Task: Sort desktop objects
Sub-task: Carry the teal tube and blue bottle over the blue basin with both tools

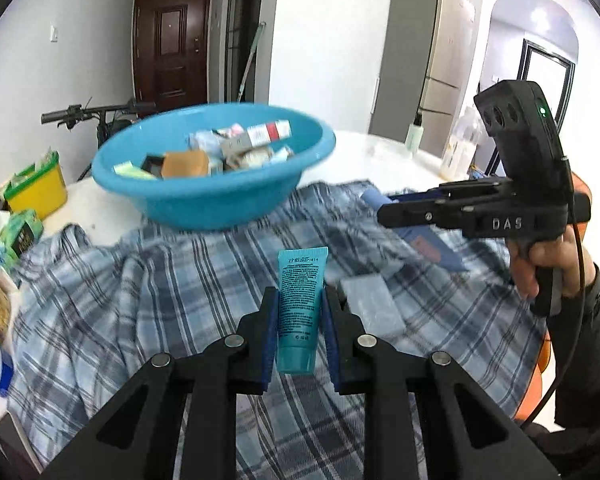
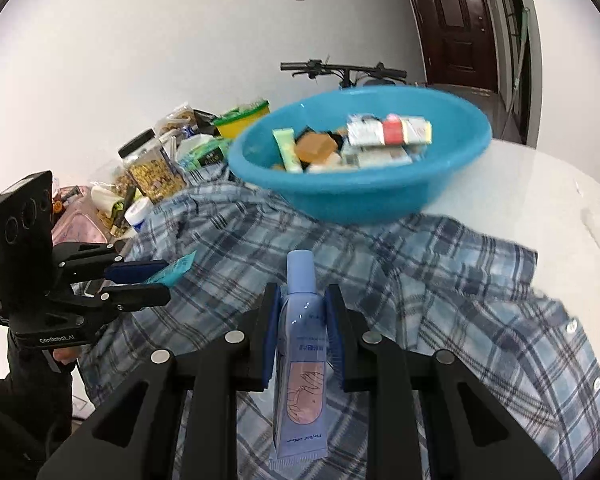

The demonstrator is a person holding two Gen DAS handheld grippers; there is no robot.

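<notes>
Left gripper [image 1: 300,312] jaws grasping teal tube [image 1: 300,308], right gripper [image 2: 302,320] jaws grasping lilac tube [image 2: 300,360], basin [image 1: 236,200] blurred

It was a home: a dark wooden entry door [image 1: 171,44], a parked bicycle [image 1: 100,114], a tall refrigerator [image 1: 428,64] and a cluttered white table [image 2: 540,184] showed it.

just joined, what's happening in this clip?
A person is sorting small toiletries with a handheld gripper in each hand. The left gripper is shut on a teal tube; the right gripper is shut on a pale blue tube. Both are held above a plaid shirt spread on the white table. Ahead sits a blue basin already holding boxes and packets. A grey packet still lies on the shirt.
</notes>
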